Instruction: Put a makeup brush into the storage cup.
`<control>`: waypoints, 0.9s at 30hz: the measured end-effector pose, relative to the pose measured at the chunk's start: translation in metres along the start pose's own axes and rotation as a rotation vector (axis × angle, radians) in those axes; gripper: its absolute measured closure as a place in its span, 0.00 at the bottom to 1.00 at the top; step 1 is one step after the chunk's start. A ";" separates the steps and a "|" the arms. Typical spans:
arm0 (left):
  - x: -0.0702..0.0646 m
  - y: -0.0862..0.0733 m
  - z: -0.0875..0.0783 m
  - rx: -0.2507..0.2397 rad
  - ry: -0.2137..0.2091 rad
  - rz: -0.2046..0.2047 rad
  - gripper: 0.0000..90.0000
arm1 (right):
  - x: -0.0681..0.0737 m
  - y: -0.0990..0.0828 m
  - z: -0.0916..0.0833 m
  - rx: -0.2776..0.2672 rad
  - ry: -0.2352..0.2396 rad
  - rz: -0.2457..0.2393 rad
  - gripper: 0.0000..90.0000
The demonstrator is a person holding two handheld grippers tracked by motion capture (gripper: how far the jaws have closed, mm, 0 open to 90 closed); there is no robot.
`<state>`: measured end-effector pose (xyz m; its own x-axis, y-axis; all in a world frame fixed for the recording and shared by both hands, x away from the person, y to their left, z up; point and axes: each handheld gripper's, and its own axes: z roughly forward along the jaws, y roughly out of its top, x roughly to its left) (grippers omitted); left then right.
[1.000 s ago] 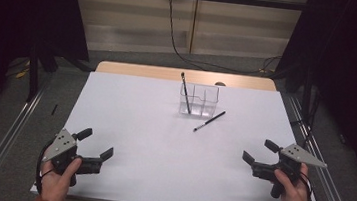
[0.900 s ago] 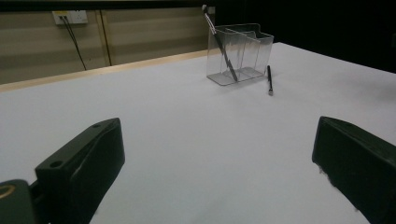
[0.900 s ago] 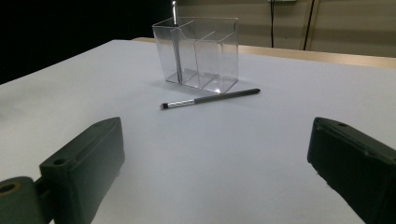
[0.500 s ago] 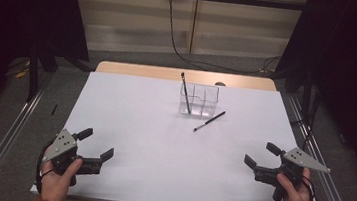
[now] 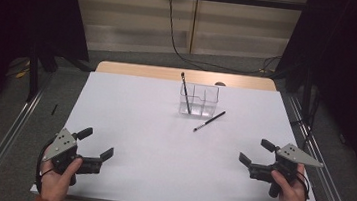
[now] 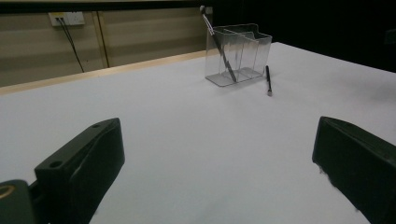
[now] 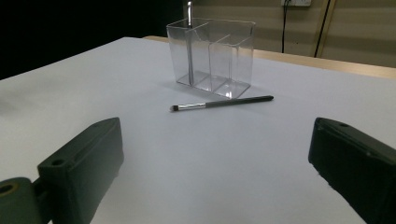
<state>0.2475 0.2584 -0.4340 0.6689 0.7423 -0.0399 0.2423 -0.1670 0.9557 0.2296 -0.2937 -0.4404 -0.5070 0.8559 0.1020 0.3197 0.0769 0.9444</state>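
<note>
A clear plastic holder with compartments stands at the far middle of the white table. One dark brush leans upright in its left compartment. A second brush lies flat on the table just in front of the holder. My left gripper rests open near the front left corner, nothing between its jaws. My right gripper is open at the front right, also with nothing in it.
The white tabletop has a wooden strip along its far edge. Metal rails run along both sides on the floor. A black cable hangs down the back wall.
My right gripper has drifted slightly toward the front edge. The left gripper and both brushes have stayed put.
</note>
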 end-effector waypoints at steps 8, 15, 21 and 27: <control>0.002 -0.001 0.001 0.004 0.005 0.000 0.03 | 0.003 0.010 0.016 0.024 0.054 -0.042 0.01; 0.003 -0.001 0.001 0.005 0.003 0.002 0.03 | 0.004 0.025 0.035 0.027 0.090 -0.039 0.02; 0.003 -0.001 0.001 0.004 0.006 -0.004 0.03 | 0.007 0.035 0.051 0.034 0.126 -0.056 0.02; 0.004 0.000 0.001 0.006 0.005 0.004 0.03 | 0.005 0.041 0.068 0.057 0.140 -0.080 0.01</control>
<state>0.2505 0.2605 -0.4348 0.6661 0.7451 -0.0348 0.2438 -0.1734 0.9542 0.2947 -0.2513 -0.4223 -0.6382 0.7663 0.0736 0.3167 0.1742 0.9324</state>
